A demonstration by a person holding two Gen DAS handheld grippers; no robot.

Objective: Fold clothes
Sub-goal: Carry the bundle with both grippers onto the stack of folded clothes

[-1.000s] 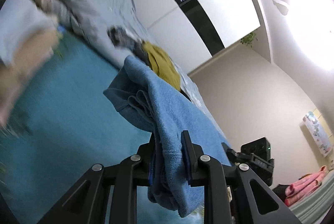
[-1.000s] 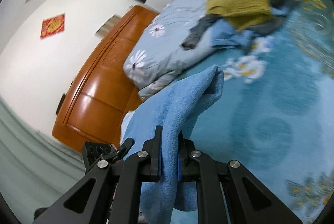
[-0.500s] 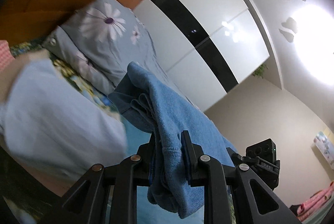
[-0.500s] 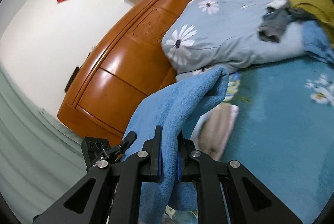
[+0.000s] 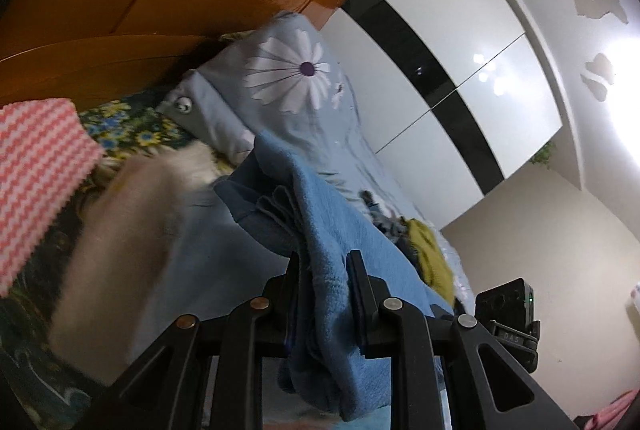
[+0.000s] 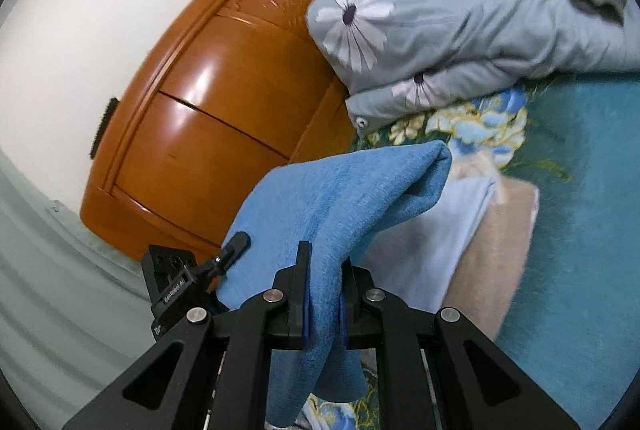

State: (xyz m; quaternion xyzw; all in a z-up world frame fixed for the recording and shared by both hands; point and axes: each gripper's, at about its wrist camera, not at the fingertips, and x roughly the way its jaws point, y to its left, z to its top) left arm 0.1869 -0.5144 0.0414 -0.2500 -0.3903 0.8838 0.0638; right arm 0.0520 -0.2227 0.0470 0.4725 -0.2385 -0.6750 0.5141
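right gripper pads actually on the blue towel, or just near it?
Touching. The right wrist view shows the right gripper with both fingers pressed against the blue towel, cloth pinched between them and hanging below.

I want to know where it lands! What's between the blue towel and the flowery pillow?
In the right wrist view, folded pale clothes and flowered bedspread lie between blue towel and pillow.
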